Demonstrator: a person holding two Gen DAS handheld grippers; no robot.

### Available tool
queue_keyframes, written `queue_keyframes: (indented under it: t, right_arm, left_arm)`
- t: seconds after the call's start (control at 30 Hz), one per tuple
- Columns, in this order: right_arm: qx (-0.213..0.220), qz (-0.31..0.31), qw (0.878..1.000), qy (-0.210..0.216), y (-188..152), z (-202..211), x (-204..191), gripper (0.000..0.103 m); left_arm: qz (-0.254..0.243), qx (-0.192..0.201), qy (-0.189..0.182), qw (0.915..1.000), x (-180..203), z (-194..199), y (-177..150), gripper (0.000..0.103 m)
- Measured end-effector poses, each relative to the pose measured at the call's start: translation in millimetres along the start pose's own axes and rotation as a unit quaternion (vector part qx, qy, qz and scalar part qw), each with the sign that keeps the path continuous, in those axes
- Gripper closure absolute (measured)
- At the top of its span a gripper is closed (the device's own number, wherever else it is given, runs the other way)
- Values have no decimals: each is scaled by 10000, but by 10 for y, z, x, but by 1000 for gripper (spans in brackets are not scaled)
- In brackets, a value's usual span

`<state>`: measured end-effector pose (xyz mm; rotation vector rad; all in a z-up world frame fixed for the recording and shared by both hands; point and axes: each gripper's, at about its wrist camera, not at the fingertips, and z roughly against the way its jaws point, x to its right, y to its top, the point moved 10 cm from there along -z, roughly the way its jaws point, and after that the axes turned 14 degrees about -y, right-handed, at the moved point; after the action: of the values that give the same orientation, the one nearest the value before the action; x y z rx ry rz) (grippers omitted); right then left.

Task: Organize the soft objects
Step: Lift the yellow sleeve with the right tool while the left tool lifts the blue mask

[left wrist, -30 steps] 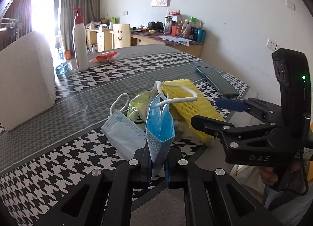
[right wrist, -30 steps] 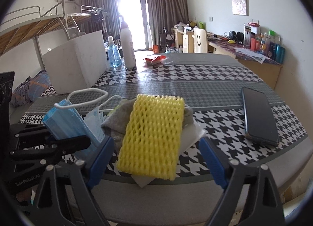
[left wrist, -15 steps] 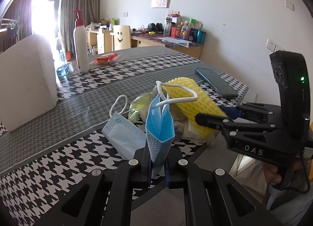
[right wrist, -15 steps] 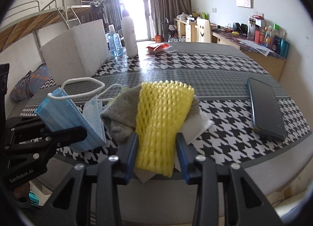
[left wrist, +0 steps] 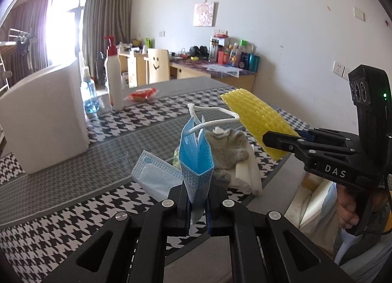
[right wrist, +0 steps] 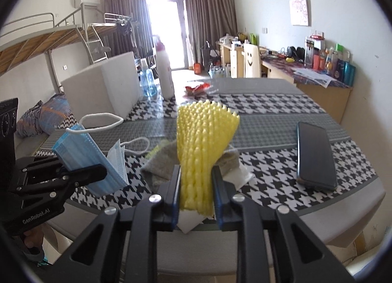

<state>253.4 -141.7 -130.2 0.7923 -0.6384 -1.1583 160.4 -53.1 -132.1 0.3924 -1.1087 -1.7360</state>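
The left tool [left wrist: 197,205] is black and pinches a blue mask [left wrist: 196,158] with a white ear loop [left wrist: 213,121]. The right tool [right wrist: 196,192] is black too, with blue pads, and grips a yellow foam net [right wrist: 203,140] of raised mesh. A paler blue mask [left wrist: 156,177], a grey cloth [left wrist: 227,145] and a black phone [right wrist: 314,155] lie on the tabletop [left wrist: 73,192], which is black-and-white houndstooth with grey bands.

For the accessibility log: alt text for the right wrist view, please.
The right gripper is shut on a yellow foam net, lifted above a grey cloth on the houndstooth table. At left, the left gripper holds a blue mask.
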Motion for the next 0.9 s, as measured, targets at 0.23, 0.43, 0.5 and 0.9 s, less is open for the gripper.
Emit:
queue_keyframes:
  t: [0.23, 0.43, 0.5, 0.9]
  right_arm:
    - [242, -263, 9987, 363, 178, 125, 13, 78]
    - [321, -372, 9979, 431, 280, 150, 31, 78]
    - [347, -343, 9978, 438, 294, 157, 15, 78]
    - [500, -372, 9959, 651, 482, 231, -33, 78]
  left_arm:
    - [-19, 147, 174, 9997, -53, 122, 91, 94]
    - [-67, 275, 247, 9993, -65, 229, 179, 94]
    - [-82, 310, 231, 9992, -66, 258, 226, 94]
    - [-125, 519, 534, 9971, -138, 428, 529, 94]
